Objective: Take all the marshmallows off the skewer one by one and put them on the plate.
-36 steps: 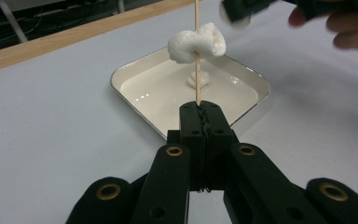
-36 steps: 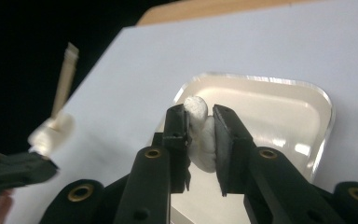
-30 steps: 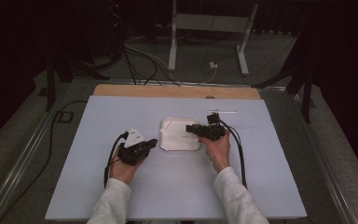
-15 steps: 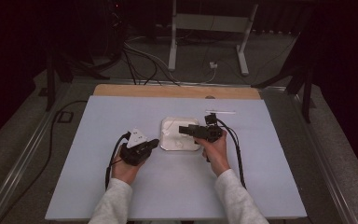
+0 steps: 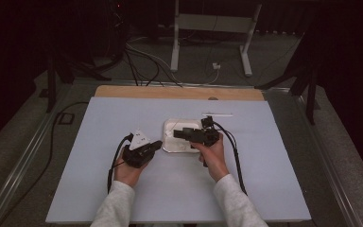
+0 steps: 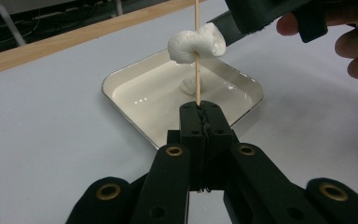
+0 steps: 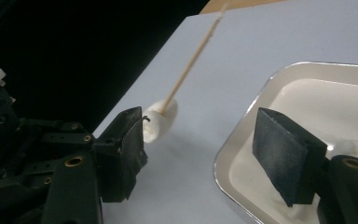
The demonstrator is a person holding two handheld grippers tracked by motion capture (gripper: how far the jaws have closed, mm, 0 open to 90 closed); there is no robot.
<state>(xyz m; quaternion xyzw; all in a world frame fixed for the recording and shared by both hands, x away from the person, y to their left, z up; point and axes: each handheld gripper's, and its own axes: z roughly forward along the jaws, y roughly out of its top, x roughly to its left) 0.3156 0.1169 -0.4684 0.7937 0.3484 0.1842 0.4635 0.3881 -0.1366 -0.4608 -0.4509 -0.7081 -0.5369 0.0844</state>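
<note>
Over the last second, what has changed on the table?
The right gripper has drawn back a little toward the person, and its jaws have just been opening; nothing sits between them, and the marshmallow is left threaded on the skewer. The left gripper stays shut on the skewer, in place. The tray has not moved.

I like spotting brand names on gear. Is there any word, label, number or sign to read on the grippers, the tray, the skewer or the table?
None can be read.
The grey plate on the left gripper bears small dark marks, too small to read.
The tray, skewer, marshmallow and table carry no writing.
</note>
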